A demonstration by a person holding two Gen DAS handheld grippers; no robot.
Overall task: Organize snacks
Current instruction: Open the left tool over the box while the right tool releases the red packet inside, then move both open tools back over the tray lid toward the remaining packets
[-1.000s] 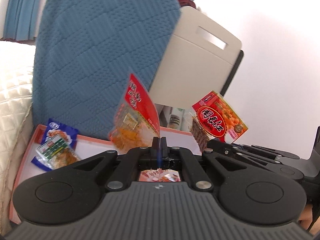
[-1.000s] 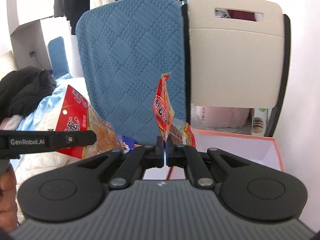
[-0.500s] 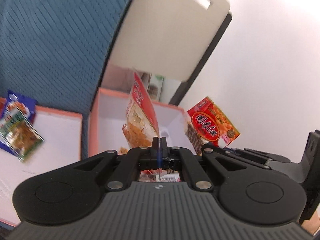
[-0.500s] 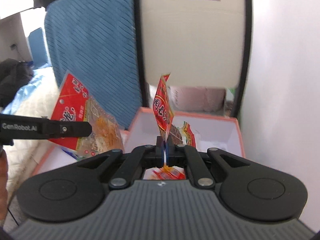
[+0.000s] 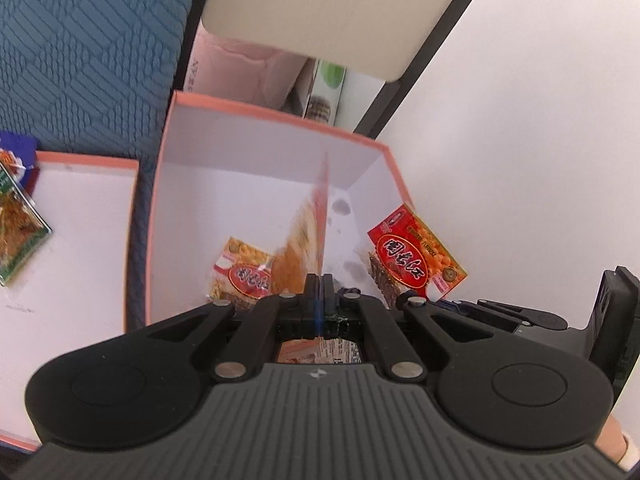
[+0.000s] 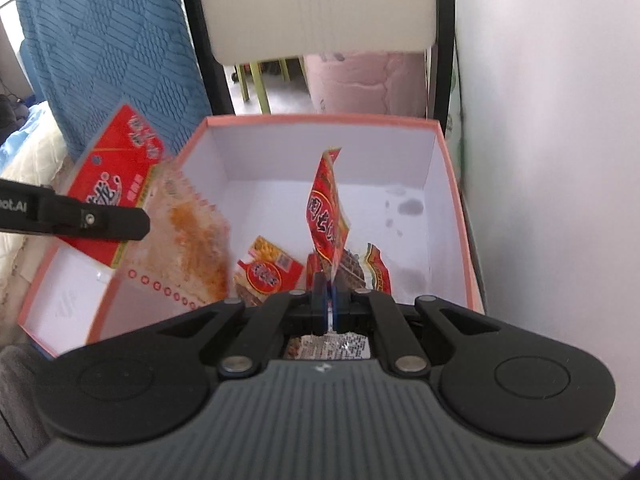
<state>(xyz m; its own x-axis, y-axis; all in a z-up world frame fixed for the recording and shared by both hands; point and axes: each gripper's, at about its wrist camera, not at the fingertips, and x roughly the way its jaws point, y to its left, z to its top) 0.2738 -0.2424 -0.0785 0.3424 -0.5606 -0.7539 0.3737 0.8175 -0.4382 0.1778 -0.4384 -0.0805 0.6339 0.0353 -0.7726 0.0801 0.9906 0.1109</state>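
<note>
The left tongs (image 5: 319,300) are closed on the edge of a red-and-clear snack packet (image 6: 120,184), which in the left wrist view stands edge-on and blurred above the pads, over the open white box (image 5: 256,120) with the salmon rim. The right tongs (image 6: 329,304) are likewise clamped on a smaller red snack packet (image 6: 326,216) with a dark oval label, held upright above the same box; in the left wrist view this packet (image 5: 416,256) shows face-on just past the box's right wall. Taking the box as the landmark: inside it, on its floor near the front, lies a red-and-yellow snack packet (image 6: 268,270) with an oval label, and another red packet (image 6: 378,268) lies just beside it toward the right wall, partly hidden behind the right tongs. Grey smudges mark the box's floor near its far right corner. To the left of the box sits a flat white lid (image 5: 80,240) with the same salmon edge, and on its left part rests a green-and-orange snack packet (image 5: 16,224), cut off by the frame. Behind the box stand a blue quilted cushion (image 6: 108,40) and a beige panel (image 6: 320,4) in a dark frame, with a pink bundle (image 6: 360,80) beneath it. A white wall (image 6: 552,160) rises just to the right of the box.
</note>
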